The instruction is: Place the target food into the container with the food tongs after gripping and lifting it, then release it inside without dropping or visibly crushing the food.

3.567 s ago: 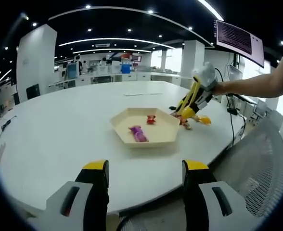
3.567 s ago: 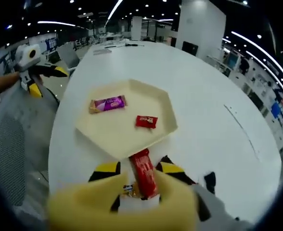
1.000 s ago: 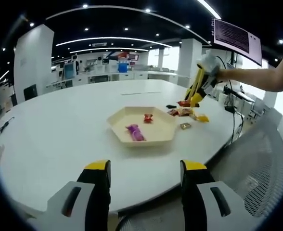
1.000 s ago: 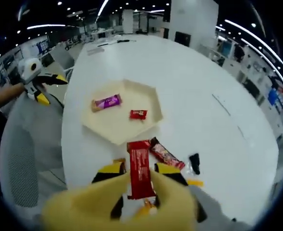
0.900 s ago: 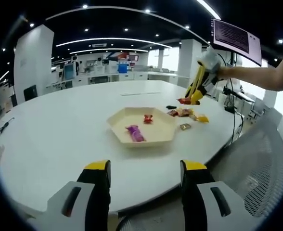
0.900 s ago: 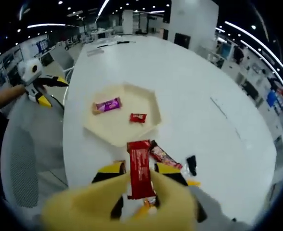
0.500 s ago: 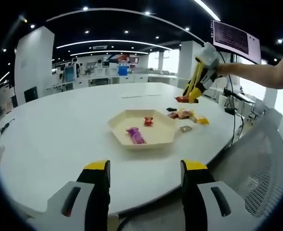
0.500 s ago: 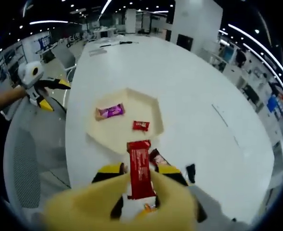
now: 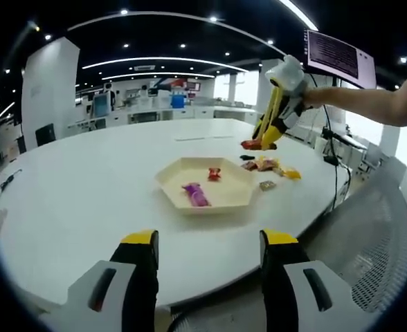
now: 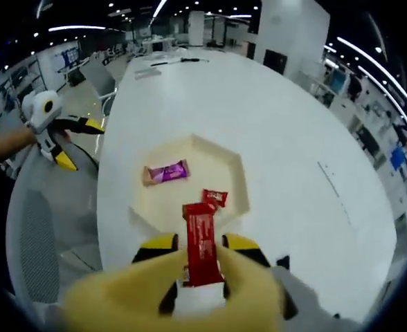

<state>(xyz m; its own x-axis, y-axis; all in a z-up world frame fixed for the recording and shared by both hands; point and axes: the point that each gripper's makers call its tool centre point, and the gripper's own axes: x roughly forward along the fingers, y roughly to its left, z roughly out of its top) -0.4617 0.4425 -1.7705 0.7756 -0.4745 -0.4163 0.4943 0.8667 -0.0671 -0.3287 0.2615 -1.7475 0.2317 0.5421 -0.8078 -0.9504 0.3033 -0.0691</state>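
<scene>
A cream hexagonal tray (image 9: 225, 196) (image 10: 183, 204) rests on the white table, holding a purple snack (image 9: 195, 194) (image 10: 166, 173) and a small red snack (image 9: 213, 173) (image 10: 214, 198). My right gripper (image 10: 199, 243) is shut on yellow food tongs (image 10: 179, 297), which pinch a long red bar (image 10: 201, 228). In the left gripper view the tongs (image 9: 269, 117) hold that bar (image 9: 250, 144) in the air above the tray's far right side. My left gripper (image 9: 207, 242) stands open and empty near the table's edge, and shows small at the left (image 10: 51, 131).
Several loose wrapped snacks (image 9: 269, 166) lie on the table just right of the tray. A grey mesh chair (image 9: 369, 242) (image 10: 30, 235) stands beside the table edge. A person's forearm (image 9: 369, 104) reaches in from the right. A monitor (image 9: 338, 52) hangs overhead.
My right gripper has carried the tongs and red bar up and leftward from over the loose snacks to above the tray's edge. The left gripper has stayed put.
</scene>
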